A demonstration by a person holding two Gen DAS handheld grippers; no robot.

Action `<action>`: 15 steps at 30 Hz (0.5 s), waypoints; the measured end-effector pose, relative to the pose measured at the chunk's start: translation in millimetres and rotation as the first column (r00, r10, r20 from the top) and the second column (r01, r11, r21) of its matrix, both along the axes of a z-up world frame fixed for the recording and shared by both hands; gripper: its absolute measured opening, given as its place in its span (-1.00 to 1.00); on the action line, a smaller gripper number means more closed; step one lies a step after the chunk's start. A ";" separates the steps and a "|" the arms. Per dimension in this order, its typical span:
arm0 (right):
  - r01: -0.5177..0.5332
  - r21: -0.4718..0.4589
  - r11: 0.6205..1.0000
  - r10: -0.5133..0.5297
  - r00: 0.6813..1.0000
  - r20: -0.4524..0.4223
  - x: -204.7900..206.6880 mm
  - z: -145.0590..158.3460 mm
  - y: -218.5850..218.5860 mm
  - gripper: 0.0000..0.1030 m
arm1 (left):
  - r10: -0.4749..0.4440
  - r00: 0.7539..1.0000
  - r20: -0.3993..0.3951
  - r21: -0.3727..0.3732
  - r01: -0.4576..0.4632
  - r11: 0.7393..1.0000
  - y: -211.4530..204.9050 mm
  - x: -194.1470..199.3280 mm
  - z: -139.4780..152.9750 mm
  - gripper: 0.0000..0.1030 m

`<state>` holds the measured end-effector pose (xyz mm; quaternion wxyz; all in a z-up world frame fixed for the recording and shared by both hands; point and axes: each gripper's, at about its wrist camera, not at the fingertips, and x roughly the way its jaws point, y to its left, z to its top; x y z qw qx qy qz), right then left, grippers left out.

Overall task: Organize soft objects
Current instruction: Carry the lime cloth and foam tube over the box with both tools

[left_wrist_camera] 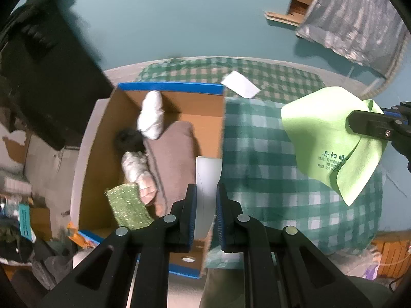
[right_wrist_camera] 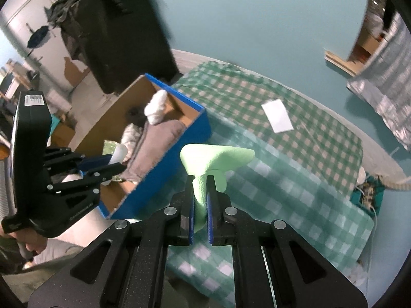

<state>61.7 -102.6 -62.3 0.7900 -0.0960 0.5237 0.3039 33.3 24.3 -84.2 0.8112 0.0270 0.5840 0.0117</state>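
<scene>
Lime-green microfibre cloth [right_wrist_camera: 217, 157], smooth and printed with dark lettering, is pinched in the right tongs [right_wrist_camera: 200, 179], draping downward above the green checked blanket [right_wrist_camera: 295, 179]. Left tongs [left_wrist_camera: 206, 188] grip a white, stiff-looking sheet [left_wrist_camera: 208, 179] — possibly foam — upright over the blue-rimmed cardboard box [left_wrist_camera: 169, 87], where a brown cushion [left_wrist_camera: 172, 159] and white bundles [left_wrist_camera: 151, 116] lie.

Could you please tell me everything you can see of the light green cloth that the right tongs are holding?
The light green microfibre-looking cloth is thin, soft and smooth, with dark green printed characters near one edge. The right tongs pinch it between their blue pads, so it hangs folded and draped in the air above the green checked fabric, right of the blue-rimmed cardboard box. Nothing else touches it.
</scene>
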 end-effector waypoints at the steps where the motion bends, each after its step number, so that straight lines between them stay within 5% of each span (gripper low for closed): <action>1: -0.009 0.001 1.000 0.009 1.000 0.000 0.5 0.3 5.6 -0.87 | 0.014 1.000 0.001 0.000 -0.014 1.000 5.7 -0.9 0.7 -0.73; 15: -0.161 0.011 0.987 0.161 0.987 -0.003 7.2 2.7 92.2 -0.87 | 0.177 0.984 0.005 0.009 -0.177 0.984 75.4 -12.8 0.3 -0.73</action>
